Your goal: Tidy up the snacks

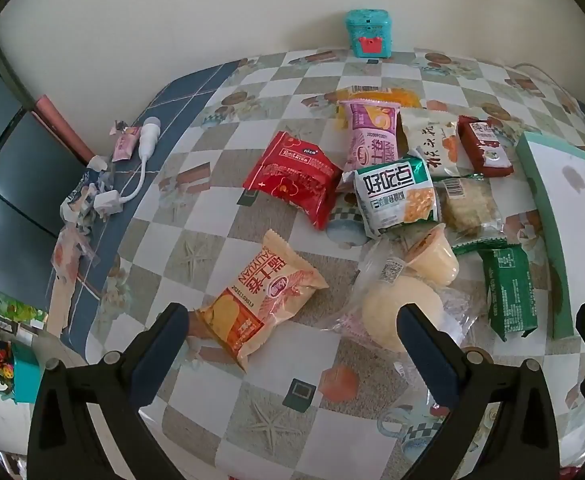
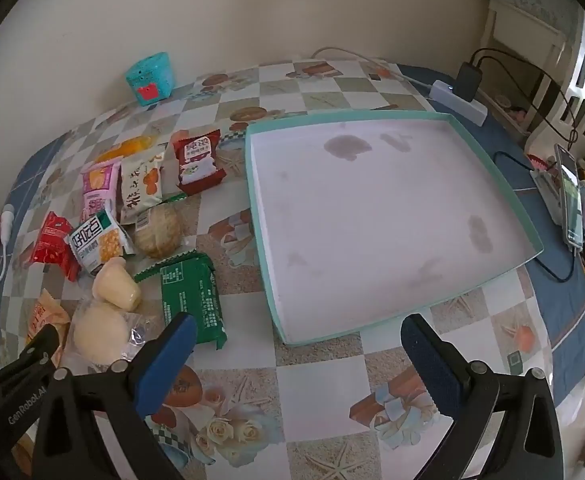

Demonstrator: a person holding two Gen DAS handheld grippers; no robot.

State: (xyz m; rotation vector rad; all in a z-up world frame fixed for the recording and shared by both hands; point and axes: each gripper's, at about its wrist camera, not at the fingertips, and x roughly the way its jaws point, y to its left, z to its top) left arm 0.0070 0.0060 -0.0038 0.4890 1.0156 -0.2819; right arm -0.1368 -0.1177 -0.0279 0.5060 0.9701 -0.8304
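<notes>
Black left gripper (image 1: 292, 344), right gripper (image 2: 298, 354): 2 blue-padded fingers each.

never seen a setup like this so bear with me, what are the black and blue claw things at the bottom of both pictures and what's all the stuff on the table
Those are handheld tongs, one in each of a person's hands, each with a camera looking along its two fingers. One picture is from the left tongs, the other from the right tongs. Both stand wide open and hold nothing.

On the checked tablecloth lies a heap of wrapped snacks: a red packet, an orange packet, a green packet, a pudding cup and more. Beside them is a shallow teal tray with nothing in it, probably where the snacks will go. A teal tin stands by the wall.
</notes>
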